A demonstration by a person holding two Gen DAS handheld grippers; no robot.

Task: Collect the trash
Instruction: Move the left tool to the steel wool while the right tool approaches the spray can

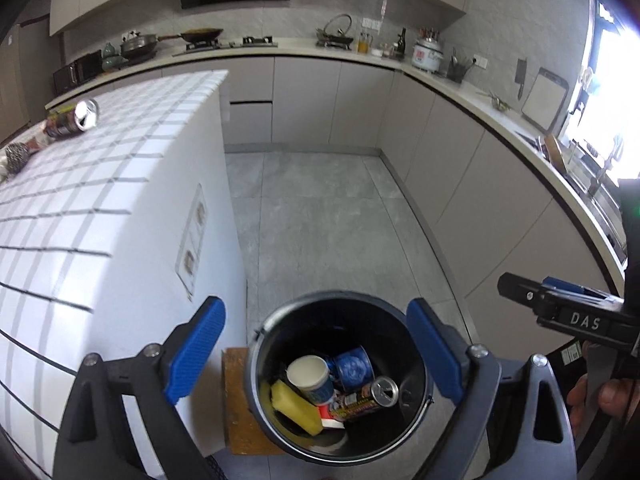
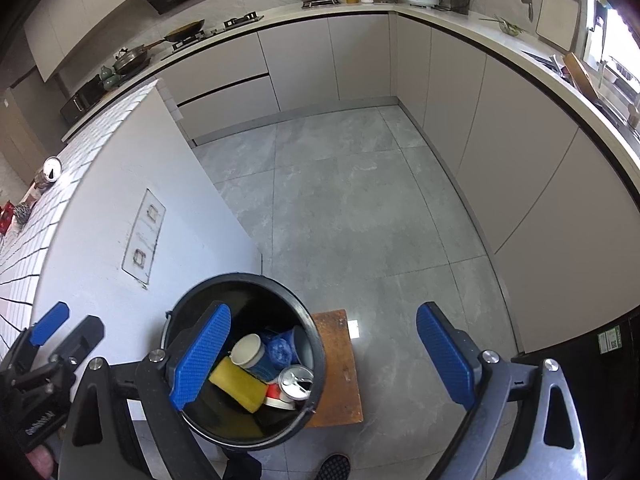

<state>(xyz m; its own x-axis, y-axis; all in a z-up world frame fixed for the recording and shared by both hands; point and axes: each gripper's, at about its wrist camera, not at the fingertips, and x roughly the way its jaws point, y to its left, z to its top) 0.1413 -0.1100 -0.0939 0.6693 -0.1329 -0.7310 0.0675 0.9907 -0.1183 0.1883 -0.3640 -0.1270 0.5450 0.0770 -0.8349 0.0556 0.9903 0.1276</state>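
I hold my left gripper (image 1: pixel 316 356) above the black bin (image 1: pixel 256 384), its blue pads spread wide to either side of the rim with nothing between them. The bin sits directly below and ahead of this gripper, standing on a small wooden stool (image 1: pixel 236 400) on the grey floor, just beside the white end wall of the tiled counter (image 1: pixel 120 168).

Inside the bin I see a yellow sponge (image 1: pixel 296 406), a white paper cup (image 1: pixel 310 376), a blue cup (image 1: pixel 354 368) and a drink can (image 1: pixel 366 398) lying on its side, all piled together at the bottom.

My right gripper (image 2: pixel 324 360) is likewise released, jaws wide and empty. From its camera the bin (image 2: pixel 316 360) lies below and to the left, with the left pad overlapping the bin's opening and the right pad out over the bare floor, well clear of the rim. The stool (image 2: pixel 340 380) shows past the bin's right side.

Up on the tiled counter, well apart from both grippers, another can (image 1: pixel 74 118) lies on its side, and nearer the edge of view a steel scouring ball (image 1: pixel 16 158) rests beside it.
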